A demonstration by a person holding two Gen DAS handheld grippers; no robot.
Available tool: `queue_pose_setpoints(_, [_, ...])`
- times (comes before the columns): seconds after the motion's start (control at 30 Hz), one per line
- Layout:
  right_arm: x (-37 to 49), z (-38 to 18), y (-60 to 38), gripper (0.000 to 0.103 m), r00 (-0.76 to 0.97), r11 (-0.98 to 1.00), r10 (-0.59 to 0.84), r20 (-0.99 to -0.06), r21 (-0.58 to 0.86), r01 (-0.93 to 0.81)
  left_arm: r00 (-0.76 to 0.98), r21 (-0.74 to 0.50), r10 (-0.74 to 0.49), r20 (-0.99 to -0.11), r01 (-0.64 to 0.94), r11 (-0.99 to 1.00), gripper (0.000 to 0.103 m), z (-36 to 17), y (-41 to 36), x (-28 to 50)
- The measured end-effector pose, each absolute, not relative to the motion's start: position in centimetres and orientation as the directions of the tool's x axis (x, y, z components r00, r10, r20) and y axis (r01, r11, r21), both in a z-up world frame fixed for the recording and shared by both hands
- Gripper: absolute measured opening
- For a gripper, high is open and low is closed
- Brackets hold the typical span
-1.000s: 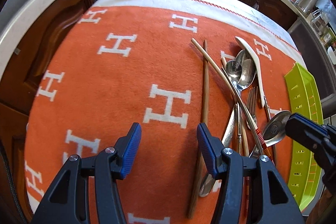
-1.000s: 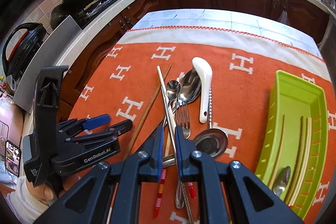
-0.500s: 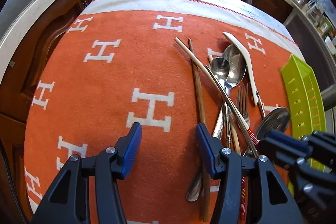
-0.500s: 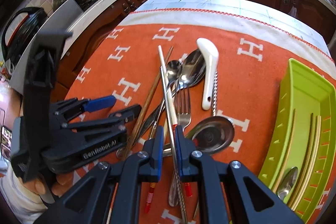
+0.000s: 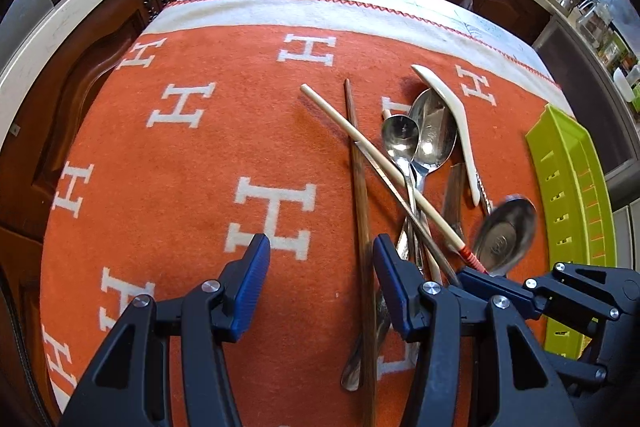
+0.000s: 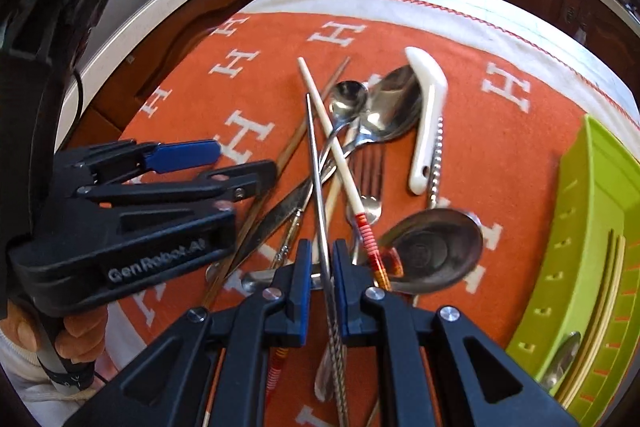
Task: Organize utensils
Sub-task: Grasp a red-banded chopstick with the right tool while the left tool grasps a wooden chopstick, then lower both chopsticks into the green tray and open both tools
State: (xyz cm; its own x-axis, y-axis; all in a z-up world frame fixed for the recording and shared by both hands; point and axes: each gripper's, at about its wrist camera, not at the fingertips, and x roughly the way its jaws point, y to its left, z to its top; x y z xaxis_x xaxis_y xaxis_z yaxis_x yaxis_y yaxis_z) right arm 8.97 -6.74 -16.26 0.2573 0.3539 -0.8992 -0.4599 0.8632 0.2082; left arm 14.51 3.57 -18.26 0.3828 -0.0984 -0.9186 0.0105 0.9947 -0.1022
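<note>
A thin steel chopstick (image 6: 316,163) is clamped between the narrowly parted blue pads of the right gripper (image 6: 322,267), its tip aimed toward twelve o'clock above the pile of mixed cutlery (image 6: 360,155) on the orange cloth patterned with white H letters (image 5: 168,163). The left gripper (image 5: 320,279) is held half open and empty at nine o'clock of the pile. The lime-green plastic tray (image 6: 592,227) is seen at three o'clock, with a spoon and chopsticks inside.
</note>
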Motion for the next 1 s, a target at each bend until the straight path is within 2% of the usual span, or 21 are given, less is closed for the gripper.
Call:
queue_pose_setpoints(0.17, [9.5,-16.4,-6.9,0.006,0.252,0.863,0.382,-0.889,0.246,-0.442,0.408,-0.059,-0.057,-0.911,0.009,0.998,0.049,-18.5,3.1,14.8])
queue_pose_setpoints(0.23, [9.5,-16.0,-7.5,0.006,0.258,0.864,0.408,-0.876,0.280,-0.419,0.430,-0.028,-0.025,-0.902,-0.001,1.000,0.032,-18.5,3.1,14.7])
queue_pose_setpoints(0.27, [9.5,-15.9,-7.8,0.005,0.260,0.863,0.422,-0.869,0.298,-0.408,0.441,-0.025,-0.020,-0.897,-0.006,1.000,0.016,-18.5,3.3,14.7])
queue_pose_setpoints(0.3, [9.5,-15.6,-8.3,0.005,0.262,0.861,0.441,-0.859,0.322,-0.394,0.443,-0.038,-0.030,-0.896,-0.008,0.999,0.008,-18.5,3.6,14.9])
queue_pose_setpoints(0.4, [9.3,-14.5,-10.1,0.005,0.276,0.847,0.499,-0.821,0.395,-0.357,0.439,-0.090,-0.063,-0.896,-0.041,0.995,0.004,-18.5,4.8,15.1])
queue_pose_setpoints(0.63, [8.1,-12.2,-14.5,0.005,0.322,0.815,0.579,-0.749,0.512,-0.272,0.436,-0.158,-0.113,-0.893,-0.068,0.985,0.004,-17.0,5.3,13.4])
queue_pose_setpoints(0.83, [6.6,-10.7,-18.5,0.005,0.385,0.814,0.578,-0.720,0.544,-0.204,0.488,-0.233,-0.198,-0.850,-0.010,0.972,0.004,-12.3,3.5,11.4])
queue_pose_setpoints(1.0, [5.5,-10.2,-22.3,0.005,0.433,0.843,0.521,-0.736,0.522,-0.128,0.490,-0.279,-0.287,-0.823,0.092,0.956,0.004,-9.1,-0.4,10.5])
